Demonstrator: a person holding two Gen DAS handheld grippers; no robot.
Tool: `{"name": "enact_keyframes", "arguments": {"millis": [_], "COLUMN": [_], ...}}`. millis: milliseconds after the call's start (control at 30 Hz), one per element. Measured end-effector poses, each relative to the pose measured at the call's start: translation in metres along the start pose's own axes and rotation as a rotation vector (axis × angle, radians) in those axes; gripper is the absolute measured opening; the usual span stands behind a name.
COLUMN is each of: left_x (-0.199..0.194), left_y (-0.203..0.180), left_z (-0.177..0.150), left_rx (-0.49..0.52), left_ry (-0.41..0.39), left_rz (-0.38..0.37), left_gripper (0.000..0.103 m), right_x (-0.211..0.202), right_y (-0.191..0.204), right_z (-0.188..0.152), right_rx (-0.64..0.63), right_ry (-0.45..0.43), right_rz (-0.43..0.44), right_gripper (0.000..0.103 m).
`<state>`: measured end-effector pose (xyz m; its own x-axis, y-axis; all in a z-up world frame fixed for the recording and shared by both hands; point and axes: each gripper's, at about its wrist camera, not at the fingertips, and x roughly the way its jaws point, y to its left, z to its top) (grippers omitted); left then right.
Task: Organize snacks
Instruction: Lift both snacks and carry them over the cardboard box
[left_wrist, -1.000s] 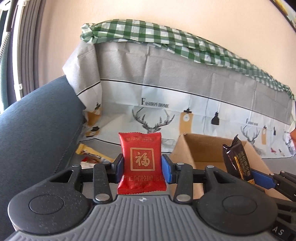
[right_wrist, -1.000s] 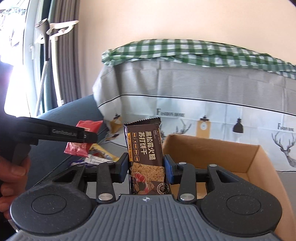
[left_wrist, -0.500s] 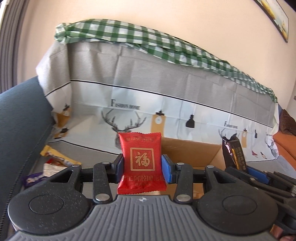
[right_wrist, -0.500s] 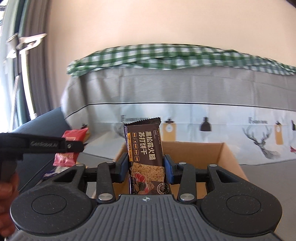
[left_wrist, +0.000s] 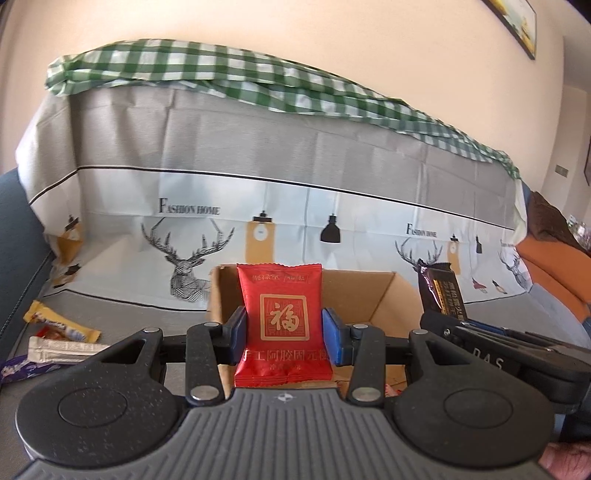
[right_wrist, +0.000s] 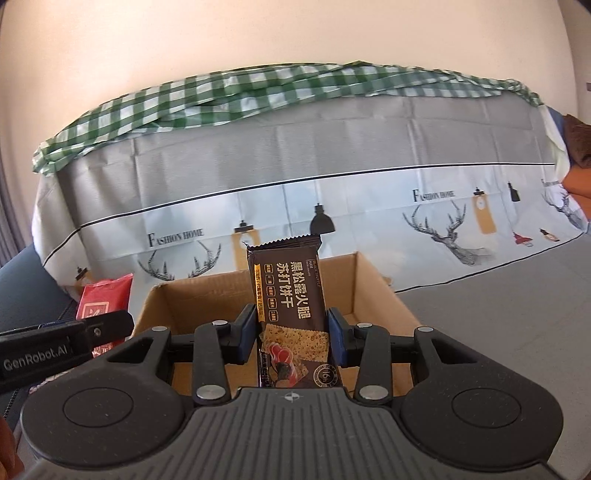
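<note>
Now swung round to face the cardboard box (right_wrist: 373, 291), left tool (left_wrist: 283, 332) pinching red packet (left_wrist: 282, 317), right tool (right_wrist: 291, 334) pinching brown cracker bar (right_wrist: 290, 295), poised for dropping in.

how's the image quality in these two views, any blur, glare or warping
Left wrist view: strong fisheye bend in the checked cloth; red packet sharp, bright daylight, no glare. Right wrist view: same curvature; dark cracker packet text crisp, cardboard box evenly lit.

red packet (left_wrist: 283, 321), dark brown cracker bar (right_wrist: 291, 317), green-white checked cloth (left_wrist: 229, 77), grey deer-print cover (left_wrist: 295, 177).
</note>
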<state>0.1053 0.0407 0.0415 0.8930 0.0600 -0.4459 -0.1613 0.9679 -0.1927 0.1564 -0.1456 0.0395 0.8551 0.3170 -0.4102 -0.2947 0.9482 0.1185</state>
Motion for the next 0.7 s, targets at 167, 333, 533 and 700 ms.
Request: {"name": "enact_keyframes", "arguments": {"millis": [167, 333, 533, 700], "left_x": [0.005, 0.007, 0.007, 0.006], "left_y": [-0.007, -0.01, -0.013, -0.012], "left_z": [-0.001, -0.002, -0.002, -0.001], "left_rx": [0.009, 0.01, 0.019, 0.014], "left_ry": [-0.002, -0.002, -0.009, -0.013], "left_rz": [-0.015, -0.025, -0.032, -0.038], "left_gripper": [0.047, 0.047, 0.047, 0.047], "right_x": [0.0, 0.001, 0.0, 0.0], "right_y": [-0.004, -0.006, -0.005, -0.004], "right_z": [0.0, 0.002, 0.001, 0.001], "right_rx": [0.001, 0.002, -0.003, -0.007], "right_ry": [-0.006, -0.012, -0.018, -0.022], "right_rz": [-0.026, -0.038, -0.04, -0.042], "right_gripper": [0.042, 0.042, 0.042, 0.042]}}
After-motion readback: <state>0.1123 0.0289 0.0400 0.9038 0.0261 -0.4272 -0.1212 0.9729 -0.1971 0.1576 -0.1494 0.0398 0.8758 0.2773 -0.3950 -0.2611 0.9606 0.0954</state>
